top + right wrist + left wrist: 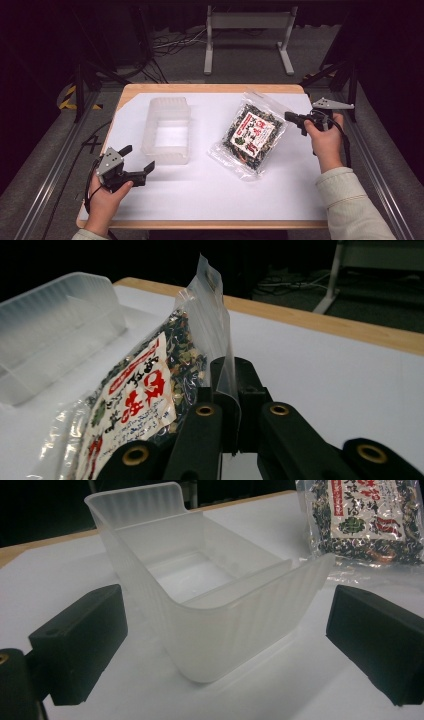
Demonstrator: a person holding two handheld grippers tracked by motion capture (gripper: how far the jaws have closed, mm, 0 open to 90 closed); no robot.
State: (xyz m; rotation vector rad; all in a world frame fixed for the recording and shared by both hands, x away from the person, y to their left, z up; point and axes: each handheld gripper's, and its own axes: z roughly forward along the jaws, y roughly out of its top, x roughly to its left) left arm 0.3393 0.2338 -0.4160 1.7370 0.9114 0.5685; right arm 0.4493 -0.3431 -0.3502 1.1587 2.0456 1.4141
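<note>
— Ahead of my left hand-held gripper (137, 157), what do you make out?

— Just past my two black jaws, which stand wide apart with nothing between them, I see a clear, ribbed plastic bin (200, 587). It sits upright on the white-covered counter (200, 195), empty, and its near curved end lies between my jaw tips without touching either. My left hand (102, 202) holds this hand-held gripper low over the counter's near edge.

— And your right side?

— My right hand-held gripper (227, 390) is closed on the clear edge of a snack bag (252, 135). From the right gripper view, the plastic seam stands up pinched between my jaws, and the bag's body trails away to the left of them, with a white and red printed label and dark mixed pieces inside. In the high view the rest of the bag lies on the counter, between my two hand-held grippers and beside the bin, apart from it. My right hand (327, 142) grips from the counter's right side.
</note>
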